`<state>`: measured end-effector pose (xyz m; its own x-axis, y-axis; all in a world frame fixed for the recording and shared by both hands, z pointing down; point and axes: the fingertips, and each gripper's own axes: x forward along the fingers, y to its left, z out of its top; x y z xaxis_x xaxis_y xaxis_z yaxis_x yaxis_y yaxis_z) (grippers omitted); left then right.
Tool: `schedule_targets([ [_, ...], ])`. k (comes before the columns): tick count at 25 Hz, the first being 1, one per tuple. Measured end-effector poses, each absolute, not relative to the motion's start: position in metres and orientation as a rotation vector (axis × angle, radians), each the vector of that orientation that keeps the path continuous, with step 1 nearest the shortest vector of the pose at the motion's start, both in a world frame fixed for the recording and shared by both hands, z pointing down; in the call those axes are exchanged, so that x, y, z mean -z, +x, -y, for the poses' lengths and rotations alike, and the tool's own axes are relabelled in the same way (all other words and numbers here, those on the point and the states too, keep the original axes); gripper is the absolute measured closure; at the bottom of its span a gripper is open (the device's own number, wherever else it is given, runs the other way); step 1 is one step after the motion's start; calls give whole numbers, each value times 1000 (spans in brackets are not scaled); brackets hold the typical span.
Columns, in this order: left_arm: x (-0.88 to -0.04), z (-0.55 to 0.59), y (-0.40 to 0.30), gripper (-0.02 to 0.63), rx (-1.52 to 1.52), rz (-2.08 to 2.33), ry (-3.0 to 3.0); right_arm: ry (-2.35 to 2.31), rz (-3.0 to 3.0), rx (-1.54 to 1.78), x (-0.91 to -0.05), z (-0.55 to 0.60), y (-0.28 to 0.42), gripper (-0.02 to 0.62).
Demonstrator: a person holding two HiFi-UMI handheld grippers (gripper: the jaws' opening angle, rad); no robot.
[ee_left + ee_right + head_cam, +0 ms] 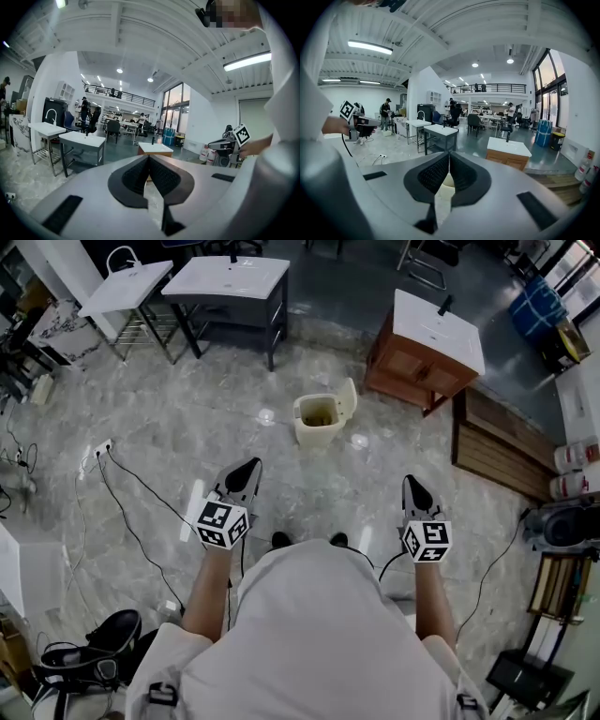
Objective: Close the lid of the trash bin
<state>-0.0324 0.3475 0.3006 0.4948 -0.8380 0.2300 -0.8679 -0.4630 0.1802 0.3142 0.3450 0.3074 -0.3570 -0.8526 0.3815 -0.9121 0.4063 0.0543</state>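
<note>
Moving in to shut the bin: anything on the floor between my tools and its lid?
Nothing visible. Only bare floor lies between the left tool, the right tool and the trash bin, whose lid stands open. Cables lie off left.

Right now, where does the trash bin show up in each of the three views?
Head view: trash bin at upper centre, lid raised.
Left gripper view: not made out; the shut left tongs cover that spot.
Right gripper view: cream sliver, low centre, seen through the gap beneath the shut right tongs' tips.
Shared landmark: white-topped wooden cabinet, in all three.
</note>
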Motion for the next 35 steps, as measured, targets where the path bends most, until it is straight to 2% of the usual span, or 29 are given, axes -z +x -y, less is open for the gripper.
schedule_targets([
  [17,-313,-351,-69,588,-177,1395,2480,1524,2274,-228,-310,-357,274,563],
  [35,-322,-268,-49,588,-165,1422,2433,1397,2316,-240,-332,-248,273,563],
])
